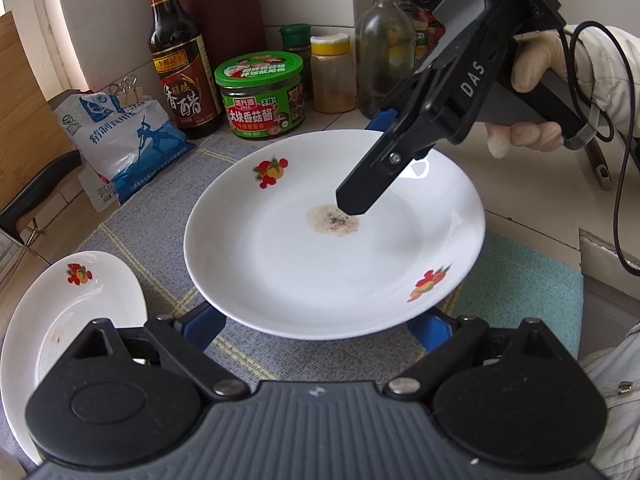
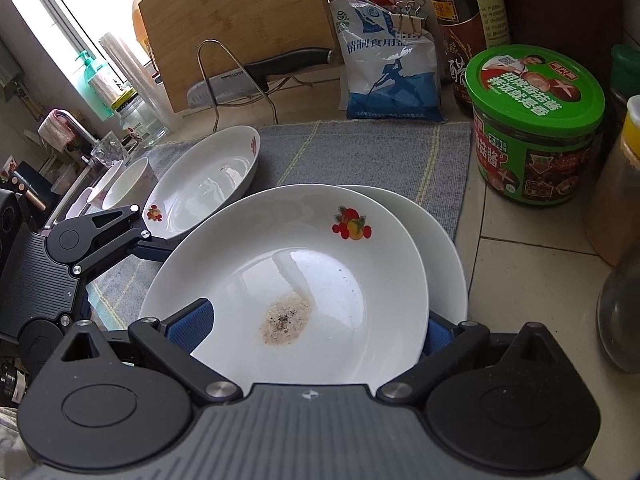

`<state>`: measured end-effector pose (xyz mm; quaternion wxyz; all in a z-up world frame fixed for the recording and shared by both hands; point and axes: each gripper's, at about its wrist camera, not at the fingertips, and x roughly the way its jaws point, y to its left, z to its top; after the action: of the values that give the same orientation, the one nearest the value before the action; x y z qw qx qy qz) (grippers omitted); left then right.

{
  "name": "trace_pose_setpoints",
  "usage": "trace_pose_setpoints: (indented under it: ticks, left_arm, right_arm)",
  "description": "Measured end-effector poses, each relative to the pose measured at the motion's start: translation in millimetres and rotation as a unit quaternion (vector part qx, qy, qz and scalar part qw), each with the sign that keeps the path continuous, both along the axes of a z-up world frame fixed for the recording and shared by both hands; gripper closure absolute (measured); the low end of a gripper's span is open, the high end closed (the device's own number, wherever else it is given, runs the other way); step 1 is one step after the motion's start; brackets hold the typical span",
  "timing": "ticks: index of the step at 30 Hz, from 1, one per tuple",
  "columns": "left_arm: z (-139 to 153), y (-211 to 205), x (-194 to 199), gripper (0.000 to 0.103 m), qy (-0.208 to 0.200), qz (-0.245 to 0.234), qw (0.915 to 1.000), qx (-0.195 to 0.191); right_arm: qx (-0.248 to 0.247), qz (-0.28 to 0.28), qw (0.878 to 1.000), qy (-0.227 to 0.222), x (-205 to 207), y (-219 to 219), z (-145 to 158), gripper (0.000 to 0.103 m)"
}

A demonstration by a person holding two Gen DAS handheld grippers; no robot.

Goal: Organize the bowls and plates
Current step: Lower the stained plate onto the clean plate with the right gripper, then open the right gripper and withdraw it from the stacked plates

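A white plate with fruit prints and a brown stain (image 1: 332, 236) hangs above the grey mat; it also shows in the right wrist view (image 2: 304, 280). My left gripper (image 1: 320, 326) is open, its blue pads at the plate's near rim, one on each side. My right gripper (image 2: 316, 328) has its jaws spread, with the plate's rim lying between its blue pads; in the left wrist view (image 1: 360, 184) its finger reaches over the plate's far side. A second plate (image 2: 444, 240) lies just under the first. A third plate (image 1: 76, 312) (image 2: 208, 184) sits to the left.
Against the wall stand a vinegar bottle (image 1: 180, 52), a green-lidded jar (image 1: 260, 96) (image 2: 536, 128), spice jars (image 1: 332, 76), a glass bottle (image 1: 384, 48) and a salt bag (image 1: 124, 140). A cutting board (image 2: 240, 20), a knife (image 2: 256, 76) and small bowls (image 2: 124, 184) are at the left.
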<state>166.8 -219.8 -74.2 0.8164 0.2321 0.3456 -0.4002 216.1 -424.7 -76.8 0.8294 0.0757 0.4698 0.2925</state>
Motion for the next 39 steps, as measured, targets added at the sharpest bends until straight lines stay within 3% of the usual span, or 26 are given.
trace_pose_setpoints:
  ticks: [7, 16, 39]
  left_arm:
    - [-3, 3, 1, 0.006, -0.006, -0.015, 0.9998, -0.009]
    - [-2, 7, 1, 0.006, -0.016, -0.033, 0.9992, -0.018]
    - [3, 23, -7, 0.006, -0.028, -0.001, 0.9988, -0.039]
  right_arm:
    - [-0.005, -0.037, 0.999, -0.001, -11, -6, 5, 0.000]
    - [-0.048, -0.070, 0.996, -0.009, -23, 5, 14, 0.000]
    - [-0.111, -0.115, 0.987, -0.002, -35, 14, 19, 0.000]
